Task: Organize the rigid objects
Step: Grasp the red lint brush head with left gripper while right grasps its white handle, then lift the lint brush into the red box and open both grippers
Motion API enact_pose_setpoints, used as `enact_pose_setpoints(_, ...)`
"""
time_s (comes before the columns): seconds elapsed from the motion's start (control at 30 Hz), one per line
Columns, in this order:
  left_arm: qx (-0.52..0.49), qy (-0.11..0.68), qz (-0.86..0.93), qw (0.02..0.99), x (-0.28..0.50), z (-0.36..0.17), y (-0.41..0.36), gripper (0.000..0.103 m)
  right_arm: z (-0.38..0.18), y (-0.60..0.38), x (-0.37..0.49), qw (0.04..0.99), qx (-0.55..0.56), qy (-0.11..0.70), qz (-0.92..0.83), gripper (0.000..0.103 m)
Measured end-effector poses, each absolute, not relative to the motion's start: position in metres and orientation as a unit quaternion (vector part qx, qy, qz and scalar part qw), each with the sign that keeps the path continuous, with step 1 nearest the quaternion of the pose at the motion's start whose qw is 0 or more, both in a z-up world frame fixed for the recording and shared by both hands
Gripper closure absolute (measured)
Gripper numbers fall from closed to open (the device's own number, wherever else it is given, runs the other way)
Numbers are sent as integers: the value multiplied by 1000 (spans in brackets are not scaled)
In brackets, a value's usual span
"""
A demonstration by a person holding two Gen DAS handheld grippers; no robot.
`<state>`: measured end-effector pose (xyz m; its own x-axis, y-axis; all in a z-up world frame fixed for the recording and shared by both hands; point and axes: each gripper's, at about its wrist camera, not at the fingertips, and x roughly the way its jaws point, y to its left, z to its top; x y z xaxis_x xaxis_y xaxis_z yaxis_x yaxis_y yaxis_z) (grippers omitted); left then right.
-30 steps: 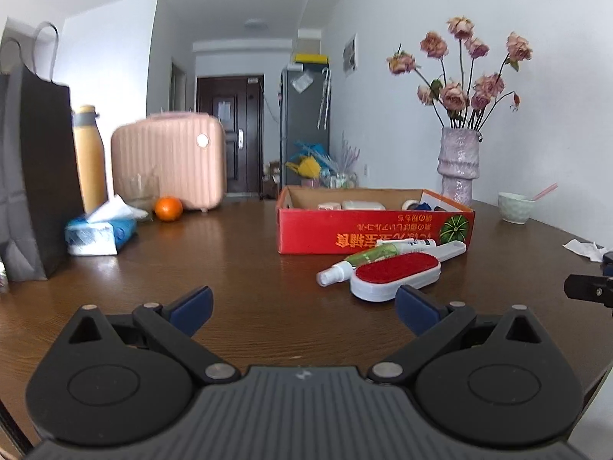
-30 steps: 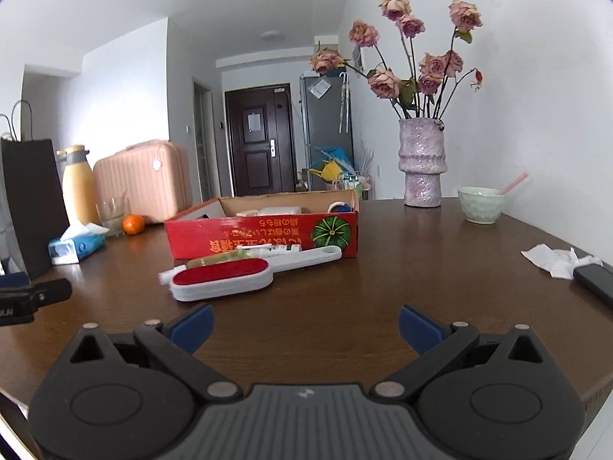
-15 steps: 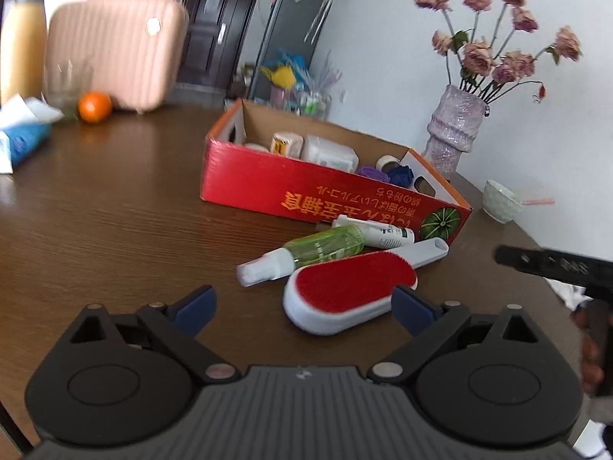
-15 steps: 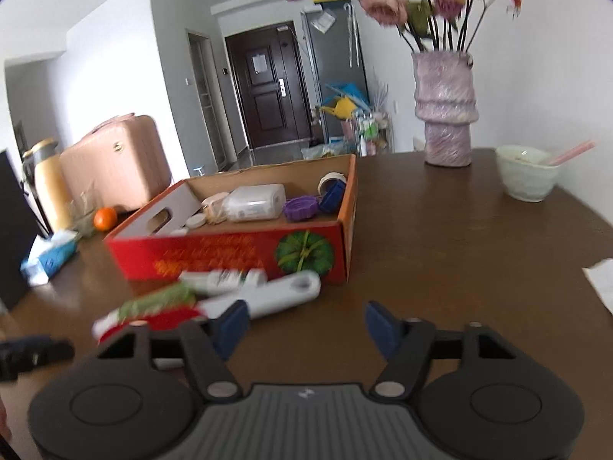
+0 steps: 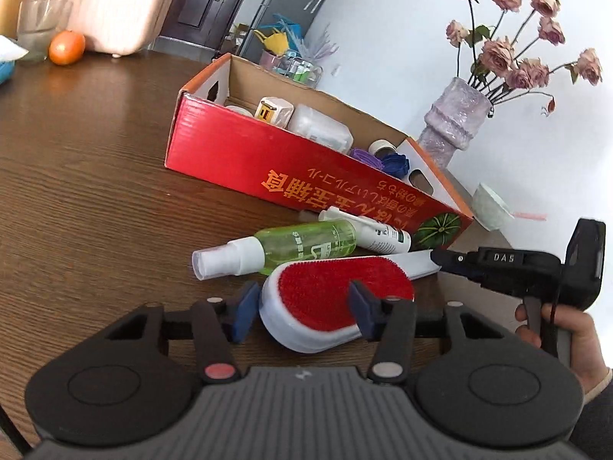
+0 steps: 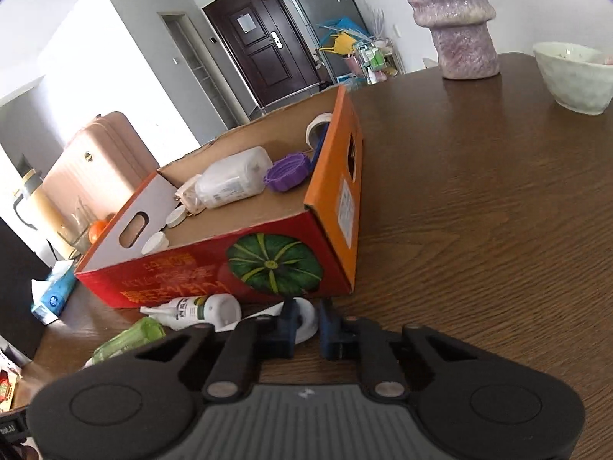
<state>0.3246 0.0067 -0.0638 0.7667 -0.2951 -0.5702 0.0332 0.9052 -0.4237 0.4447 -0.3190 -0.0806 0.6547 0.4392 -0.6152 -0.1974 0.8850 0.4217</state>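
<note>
A red-faced lint brush (image 5: 337, 287) with a white body lies on the wooden table in front of a red cardboard box (image 5: 268, 161). My left gripper (image 5: 302, 312) has its jaws closing around the brush head, which sits between the pads and touches both. My right gripper (image 6: 308, 331) is shut on the brush's white handle end (image 6: 306, 320). In the left wrist view the right gripper (image 5: 440, 258) pinches that handle tip. A green spray bottle (image 5: 302, 247) and a white tube (image 5: 367, 232) lie between the brush and the box (image 6: 191, 280).
The box holds a clear bottle (image 6: 230, 180), a purple lid (image 6: 287, 172), a tape roll and small jars. A purple vase (image 6: 456, 19) and a pale bowl (image 6: 571, 76) stand to the right. An orange (image 5: 67, 48), a glass, a pink suitcase and a tissue pack (image 6: 53, 295) are at the left.
Both grippers came in over the table and tipped down onto the brush. The left jaws narrowed around its head. The right jaws went from wide open to shut on the handle.
</note>
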Motion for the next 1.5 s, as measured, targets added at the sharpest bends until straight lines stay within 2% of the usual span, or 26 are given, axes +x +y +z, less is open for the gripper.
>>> enact_pose_setpoints(0.17, -190, 326, -77, 923, 316, -61, 7, 52, -76, -316, 422, 894, 144, 383, 181, 91)
enact_pose_setpoints(0.4, -186, 316, -85, 926, 275, -57, 20, 52, -74, -324, 336, 889, 172, 386, 178, 91)
enact_pose_setpoints(0.9, -169, 240, -92, 952, 182, -22, 30, 52, -42, -315, 209, 915, 200, 310, 164, 90)
enact_pose_setpoints(1.2, -169, 222, -94, 956, 179, -9, 30, 52, -30, -316, 200, 919, 202, 294, 168, 90)
enact_pose_setpoints(1.5, -188, 217, -109, 952, 254, 20, 36, 52, 12, -310, 261, 938, 175, 258, 153, 90)
